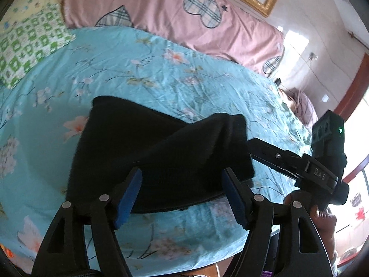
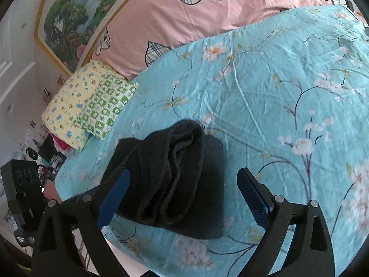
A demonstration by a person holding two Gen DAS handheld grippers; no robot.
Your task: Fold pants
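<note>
The pants (image 1: 147,152) lay as a black, thick bundle on my side of the bed (image 1: 161,73), near its edge. From my left camera they looked like a broad dark slab with one flap raised across the top toward the right, its end bunched and lifted off the sheet. From my right camera (image 2: 175,180) the same bundle showed its layers: several soft folds stacked and curling over at the far end, sitting on a flatter dark panel beneath.

My left gripper (image 1: 182,194) stood with its jaws spread wide, the blue pads (image 1: 129,194) on either side of the near edge of the pants; nothing was clamped between them. My right gripper (image 2: 184,198) was also spread apart, its left pad against the side of the bundle and its right pad over bare sheet, holding nothing.

Only the left view showed my right gripper from outside (image 1: 299,164), reaching in low from the right with its tip close to the raised flap; whether it touched the cloth I could not tell. Only the right view showed the picture (image 2: 76,16) on the wall in full. Both showed the pink pillow (image 1: 175,11) and the green-checked cloth (image 2: 108,108).
</note>
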